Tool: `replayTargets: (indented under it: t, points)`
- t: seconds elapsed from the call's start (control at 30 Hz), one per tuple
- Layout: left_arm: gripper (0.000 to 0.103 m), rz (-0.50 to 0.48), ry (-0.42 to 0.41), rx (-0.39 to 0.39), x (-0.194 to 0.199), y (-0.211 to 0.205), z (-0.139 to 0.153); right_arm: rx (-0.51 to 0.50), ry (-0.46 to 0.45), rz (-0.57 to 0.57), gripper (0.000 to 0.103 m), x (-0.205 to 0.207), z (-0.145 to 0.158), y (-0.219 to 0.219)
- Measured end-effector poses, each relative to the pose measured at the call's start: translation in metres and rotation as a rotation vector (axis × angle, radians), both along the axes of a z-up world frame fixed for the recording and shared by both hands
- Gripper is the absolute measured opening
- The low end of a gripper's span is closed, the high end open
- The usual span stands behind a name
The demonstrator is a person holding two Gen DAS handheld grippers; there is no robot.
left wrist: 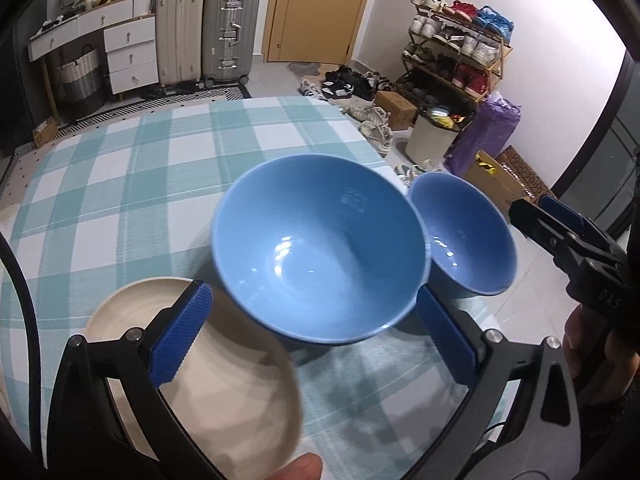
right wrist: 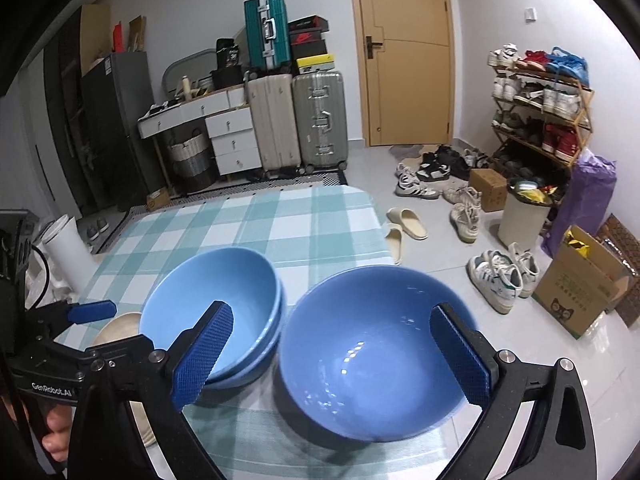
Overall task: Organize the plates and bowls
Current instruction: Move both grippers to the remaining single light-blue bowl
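Observation:
On the checked tablecloth (left wrist: pixel 140 168) a large blue bowl (left wrist: pixel 320 248) sits in the middle, and the right wrist view shows it as two nested blue bowls (right wrist: pixel 212 320). A single blue bowl (left wrist: pixel 464 236) stands just right of it, close to the table's right edge (right wrist: pixel 380 352). A cream plate (left wrist: pixel 192 360) lies near left (right wrist: pixel 116 328). My left gripper (left wrist: pixel 314 336) hangs open over the near side of the nested bowls, holding nothing. My right gripper (right wrist: pixel 332 356) is open above the gap between the two blue bowls, its pads touching nothing.
The tablecloth (right wrist: pixel 304 220) ends just right of the single bowl, where the table drops to a tiled floor. Down there lie shoes (right wrist: pixel 496 276), a cardboard box (right wrist: pixel 576 296) and a white bin (right wrist: pixel 520 216). Suitcases (right wrist: pixel 296 120) stand beyond the far edge.

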State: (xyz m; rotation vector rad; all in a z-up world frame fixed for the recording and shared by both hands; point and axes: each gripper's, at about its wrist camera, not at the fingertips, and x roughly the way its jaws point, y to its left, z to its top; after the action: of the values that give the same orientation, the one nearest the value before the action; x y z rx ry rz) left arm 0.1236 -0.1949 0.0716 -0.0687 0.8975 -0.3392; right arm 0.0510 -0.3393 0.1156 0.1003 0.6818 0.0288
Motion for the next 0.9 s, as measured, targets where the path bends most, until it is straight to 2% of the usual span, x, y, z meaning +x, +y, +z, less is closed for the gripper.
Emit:
replayTargets:
  t: [0.33,0.63,0.83,0.9]
  points:
    - [0.102,-0.068,0.008,-0.015,-0.013,-0.036,0.001,0.028,-0.002,-0.055,0.101,-0.020,0.001,-0.031]
    - [0.099,-0.149,0.009,-0.039,-0.025,-0.071,0.002,0.053,0.008,-0.082,0.101,-0.030,-0.011,-0.059]
    - [0.089,-0.246,0.064,-0.114,-0.027,-0.095,0.000,0.077,0.012,-0.113,0.101,-0.035,-0.018,-0.081]
    - [0.078,-0.257,0.080,-0.115,-0.027,-0.103,-0.001,0.089,0.015,-0.127,0.101,-0.035,-0.021,-0.088]
